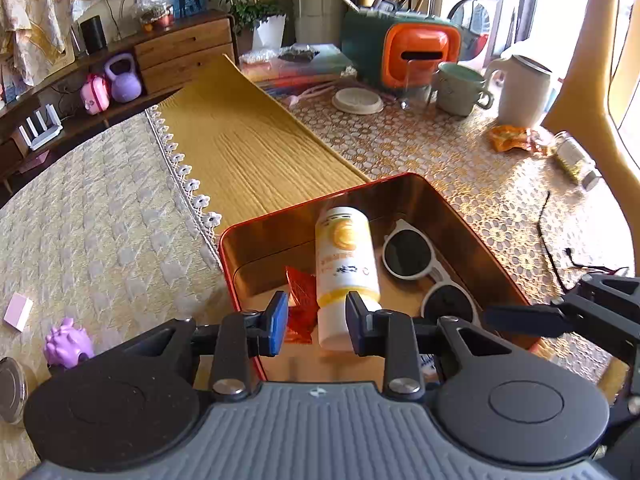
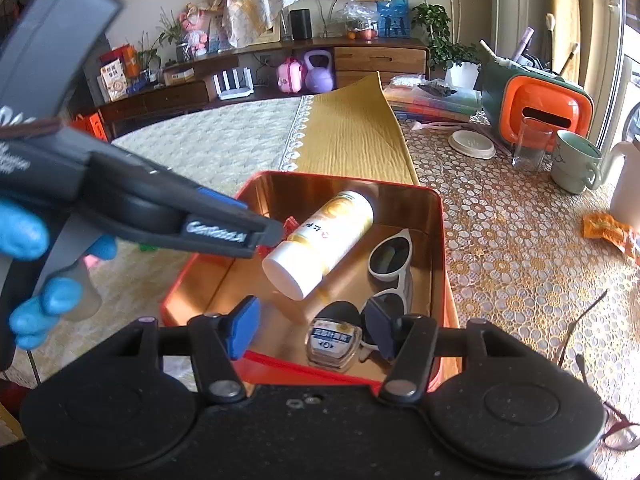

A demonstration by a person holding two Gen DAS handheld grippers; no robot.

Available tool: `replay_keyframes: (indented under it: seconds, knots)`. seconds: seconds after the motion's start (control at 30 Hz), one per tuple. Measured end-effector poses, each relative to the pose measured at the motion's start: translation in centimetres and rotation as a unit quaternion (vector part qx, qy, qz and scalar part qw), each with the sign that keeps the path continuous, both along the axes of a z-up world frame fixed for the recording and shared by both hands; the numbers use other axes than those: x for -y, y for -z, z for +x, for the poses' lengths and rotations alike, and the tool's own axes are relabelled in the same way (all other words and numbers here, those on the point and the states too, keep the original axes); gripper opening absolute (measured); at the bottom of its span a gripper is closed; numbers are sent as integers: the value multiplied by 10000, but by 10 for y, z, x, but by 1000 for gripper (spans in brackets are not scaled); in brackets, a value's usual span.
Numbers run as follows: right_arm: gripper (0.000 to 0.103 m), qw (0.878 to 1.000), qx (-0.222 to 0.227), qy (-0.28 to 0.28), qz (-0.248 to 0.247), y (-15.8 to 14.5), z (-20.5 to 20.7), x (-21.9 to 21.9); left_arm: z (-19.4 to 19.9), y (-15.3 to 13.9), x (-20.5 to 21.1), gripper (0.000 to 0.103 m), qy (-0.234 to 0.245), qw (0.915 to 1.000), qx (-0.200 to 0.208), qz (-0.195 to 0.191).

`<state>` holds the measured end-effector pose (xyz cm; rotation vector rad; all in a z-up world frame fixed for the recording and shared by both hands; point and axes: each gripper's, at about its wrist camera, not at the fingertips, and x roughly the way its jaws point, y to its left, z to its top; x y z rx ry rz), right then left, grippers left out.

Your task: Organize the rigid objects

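Observation:
A red tin box [image 1: 472, 216] [image 2: 438, 216] with a shiny gold inside stands on the lace tablecloth. In it are a white and yellow bottle [image 1: 346, 264] [image 2: 320, 242], white sunglasses [image 1: 416, 256] [image 2: 394, 258], an orange wrapper [image 1: 300, 292] and a small black-capped clear container [image 2: 332, 340]. My left gripper [image 1: 316, 324] is open over the box's near end; the bottle's cap end lies between its fingers with a gap on the left, and it looks tilted above the floor. It also shows in the right wrist view [image 2: 268, 238]. My right gripper [image 2: 312, 330] is open and empty above the box's near rim.
On the table behind stand an orange and green case [image 1: 404, 52], stacked mugs [image 1: 460, 88], a glass [image 2: 534, 144], a white kettle [image 1: 524, 92], a round lid [image 1: 358, 100] and a lying jar [image 1: 576, 160]. A black cable [image 1: 552, 240] lies right. A purple toy [image 1: 68, 344] lies left.

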<state>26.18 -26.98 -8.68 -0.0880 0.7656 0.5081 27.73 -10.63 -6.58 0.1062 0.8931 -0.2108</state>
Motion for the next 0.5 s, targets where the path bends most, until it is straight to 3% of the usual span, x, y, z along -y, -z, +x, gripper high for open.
replay_keyframes:
  seconds: [0.5]
  knots:
    - [74,9991,361,84,219,-28,-38,-14,-70,-30,-52,30,37,9978,427,-510]
